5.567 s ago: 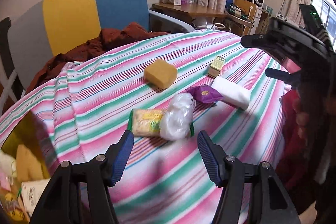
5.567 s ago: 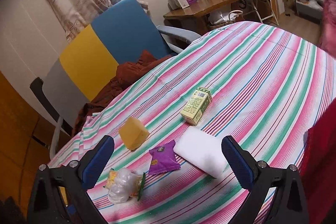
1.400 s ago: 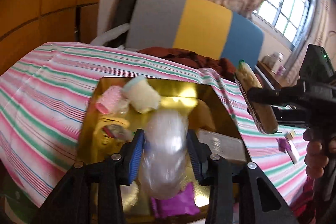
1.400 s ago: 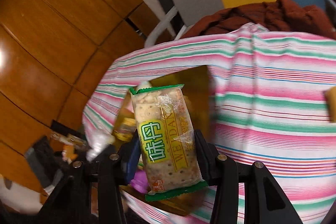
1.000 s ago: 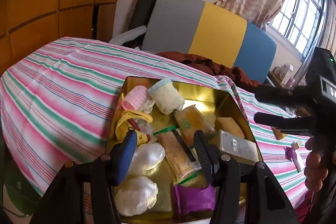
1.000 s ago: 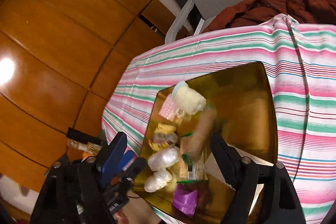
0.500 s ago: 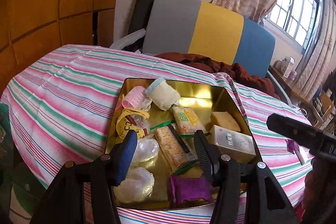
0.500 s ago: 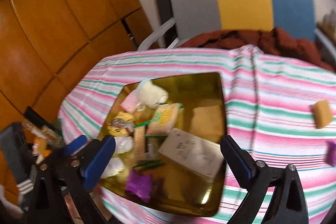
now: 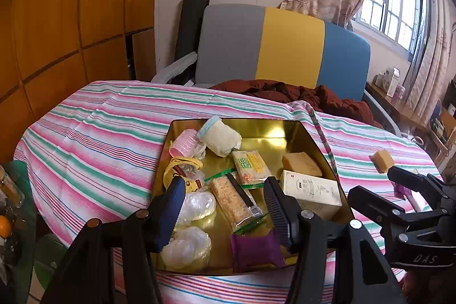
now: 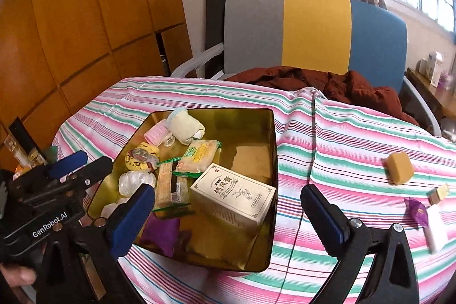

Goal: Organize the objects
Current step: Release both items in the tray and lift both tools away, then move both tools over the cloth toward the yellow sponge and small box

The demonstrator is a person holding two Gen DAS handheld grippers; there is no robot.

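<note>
Daylight from window [image 9: 399, 4] at right, glare on gold tray [image 9: 273, 130], fisheye-bent dark corners, mostly sharp

L black two-finger gripper w/ blue ribbed pads [image 9: 223, 208] is held low at bottom of its own view, jaws spread apart, nothing between them; fingers point fwd and slightly down. In the R cam it shows at lower left [image 10: 77, 165], w/ a bit of the person's bare hand [image 10: 15, 274] under its black body. R black two-finger gripper w/ blue pads [image 10: 228, 214] is spread wide, nothing gripped. In the L cam it sits at right edge [image 9: 382, 190], fingers pointing left, tips apart, just beside the L unit.
</note>
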